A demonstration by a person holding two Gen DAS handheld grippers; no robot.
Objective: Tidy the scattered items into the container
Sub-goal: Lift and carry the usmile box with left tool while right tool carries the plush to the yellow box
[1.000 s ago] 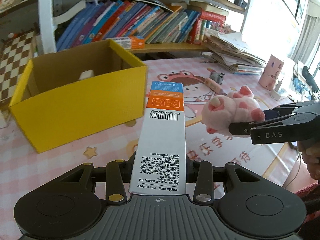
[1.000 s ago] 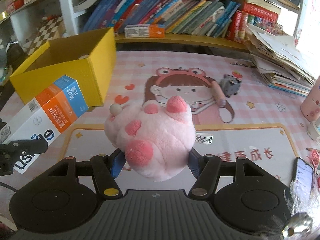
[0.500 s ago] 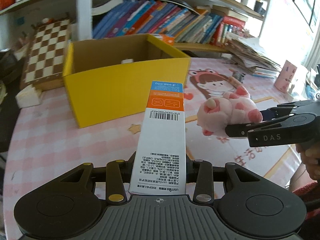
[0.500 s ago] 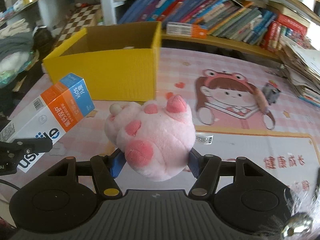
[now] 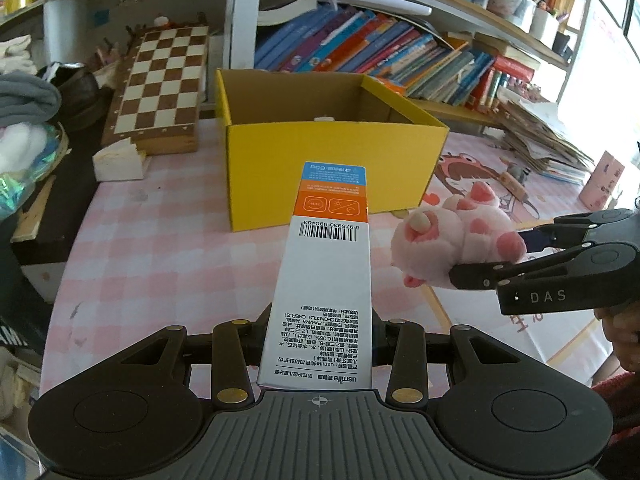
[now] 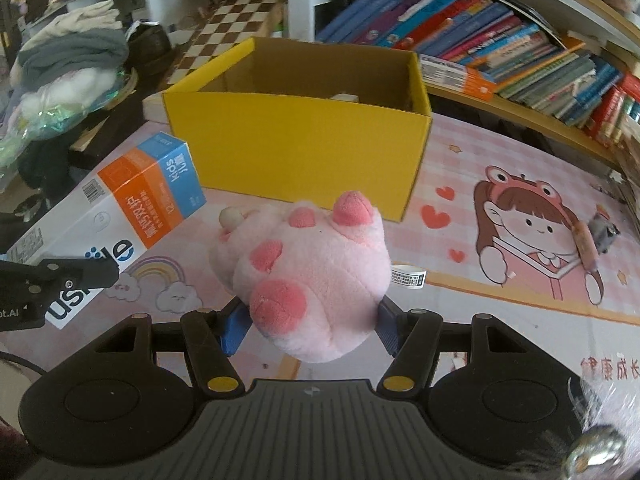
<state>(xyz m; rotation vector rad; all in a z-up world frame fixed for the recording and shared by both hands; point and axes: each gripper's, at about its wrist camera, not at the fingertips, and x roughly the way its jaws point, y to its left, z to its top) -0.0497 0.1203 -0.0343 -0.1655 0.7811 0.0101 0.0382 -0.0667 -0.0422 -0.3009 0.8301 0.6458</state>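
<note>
Both grippers have swung toward the yellow cardboard box, which now sits straight ahead at 12 o'clock in each wrist view instead of off at 10 o'clock. Clenched on the lower end of a usmile kids toothpaste carton, the left gripper holds it pointing up at the box's front wall. At 3 o'clock in the left view, the right gripper grasps a pink plush paw between its blue pads, lifted above the pink cartoon table mat. Inside the open box, a small white item lies near the far wall. A chessboard leans at 10 o'clock beside the bookshelf.
</note>
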